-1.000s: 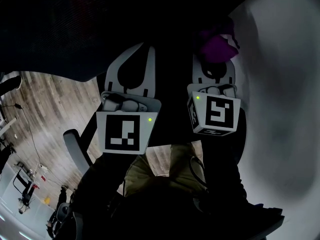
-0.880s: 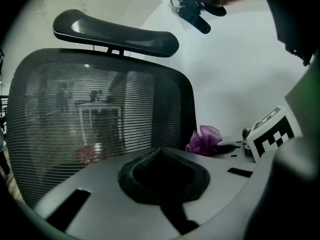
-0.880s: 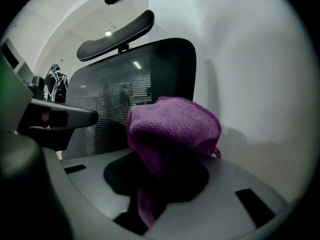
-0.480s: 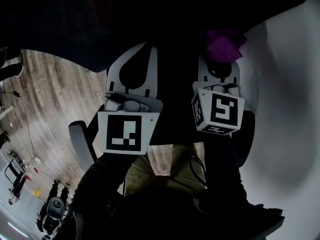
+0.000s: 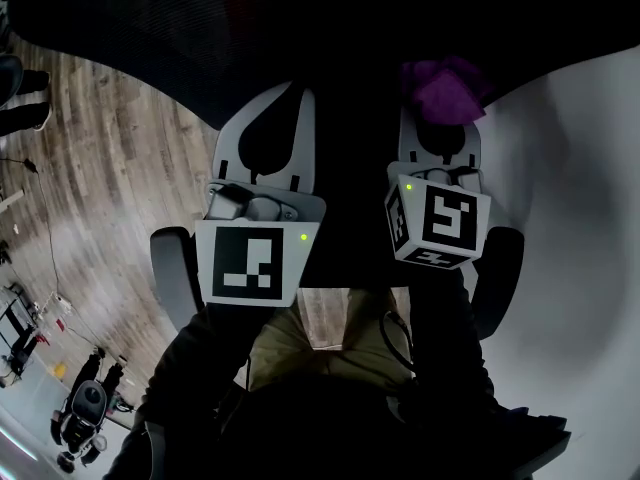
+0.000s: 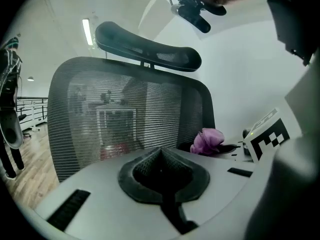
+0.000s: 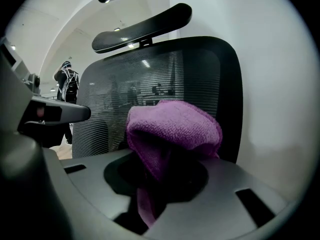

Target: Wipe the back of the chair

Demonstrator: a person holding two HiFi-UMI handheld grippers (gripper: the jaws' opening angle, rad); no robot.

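Up slides the chair back [image 5: 200, 28] in the head view, more wood floor [image 5: 90, 188] opens on the left, and both armrests [image 5: 175, 273] now show. To the right there's a white wall [image 5: 580, 268]. The left claw [image 5: 293, 93] and right claw [image 5: 437, 118] point side by side at the dark mesh, with the purple cloth [image 5: 445, 88] bunched at the right one's tip.

Over to the left gripper view: the mesh chair back [image 6: 125, 119] stands close ahead, headrest [image 6: 150, 46] above it. The left claw [image 6: 160, 151] has its tips together, with nothing between them. The purple cloth [image 6: 209, 140] sits off to the right, near the back's lower right edge.

Now the right gripper view: the right claw [image 7: 170, 159] is clamped on the purple cloth [image 7: 172, 129], which bulges out over the jaws. The chair back [image 7: 165, 74] is just behind it, though I can't tell whether they touch. A person [image 7: 67, 84] stands far off on the left.
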